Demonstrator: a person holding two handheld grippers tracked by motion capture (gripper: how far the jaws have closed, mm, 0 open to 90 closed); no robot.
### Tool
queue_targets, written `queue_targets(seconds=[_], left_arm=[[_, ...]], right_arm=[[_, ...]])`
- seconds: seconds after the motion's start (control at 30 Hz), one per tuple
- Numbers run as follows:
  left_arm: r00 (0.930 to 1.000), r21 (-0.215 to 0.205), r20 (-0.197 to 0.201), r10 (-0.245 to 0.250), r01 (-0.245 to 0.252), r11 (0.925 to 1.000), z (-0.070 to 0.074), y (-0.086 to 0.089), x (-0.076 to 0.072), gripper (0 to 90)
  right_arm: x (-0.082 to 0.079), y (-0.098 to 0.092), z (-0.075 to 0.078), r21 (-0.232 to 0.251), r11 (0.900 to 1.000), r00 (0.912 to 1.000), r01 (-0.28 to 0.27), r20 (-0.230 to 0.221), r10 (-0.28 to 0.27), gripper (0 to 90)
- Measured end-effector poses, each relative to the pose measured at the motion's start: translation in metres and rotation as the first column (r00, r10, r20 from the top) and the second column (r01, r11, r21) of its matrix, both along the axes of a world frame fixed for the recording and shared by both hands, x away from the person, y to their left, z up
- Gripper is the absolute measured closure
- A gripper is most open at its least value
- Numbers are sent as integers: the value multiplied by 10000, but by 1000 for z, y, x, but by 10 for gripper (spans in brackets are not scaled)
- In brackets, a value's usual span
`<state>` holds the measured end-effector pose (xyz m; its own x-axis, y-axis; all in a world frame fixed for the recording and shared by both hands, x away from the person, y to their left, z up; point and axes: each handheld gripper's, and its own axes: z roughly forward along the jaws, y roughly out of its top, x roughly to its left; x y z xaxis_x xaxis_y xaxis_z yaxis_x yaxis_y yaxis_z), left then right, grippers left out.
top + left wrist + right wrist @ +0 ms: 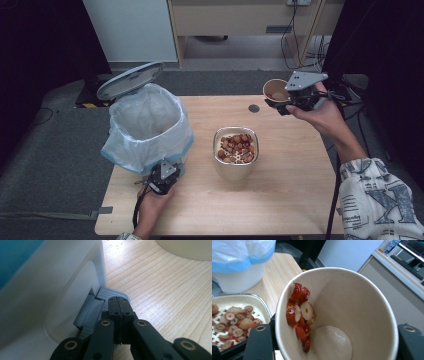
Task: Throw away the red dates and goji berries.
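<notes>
Right gripper (281, 102) clamps a tilted paper cup (275, 90) holding red date slices (299, 315) above the table's far right; left gripper (164, 176), jaws pressed together, presses the bin's grey pedal (110, 293) at near left.

My bench in an office or lab room

Beyond my wooden table's (280, 200) far edge I see grey carpet (45, 165), trailing cables (292, 35), a keyboard (409, 265) on a desk (397, 272).

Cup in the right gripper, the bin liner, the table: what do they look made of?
Cup: probably paper, matte beige wall, thin rolled rim; sliced red fruit clings inside.
Bin liner: thin plastic film, translucent white with a blue edge, crinkled and folded over the bin rim.
Table: pale wood or wood-look laminate, straight grain lines with a soft sheen; the pictures leave open which.
</notes>
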<state>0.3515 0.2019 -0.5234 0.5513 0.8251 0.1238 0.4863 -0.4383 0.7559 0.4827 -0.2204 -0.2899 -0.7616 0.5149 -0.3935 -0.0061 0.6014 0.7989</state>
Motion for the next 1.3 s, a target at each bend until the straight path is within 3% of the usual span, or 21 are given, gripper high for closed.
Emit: queue_targets(seconds=[0.5,0.7,1.3], left_arm=[[10000,17,-8,-12,12,10000,0,0,0,893],[10000,19,-9,-12,12,10000,0,0,0,893],[10000,15,-5,-10,10,10000,0,0,0,893]], right_arm=[[3,-15,0,1074,9942,9976,96,-691,-21,333],[4,-17,-3,1035,9945,9966,138,-820,-53,333],[5,-19,-5,1612,9869,9926,-2,-1195,197,333]])
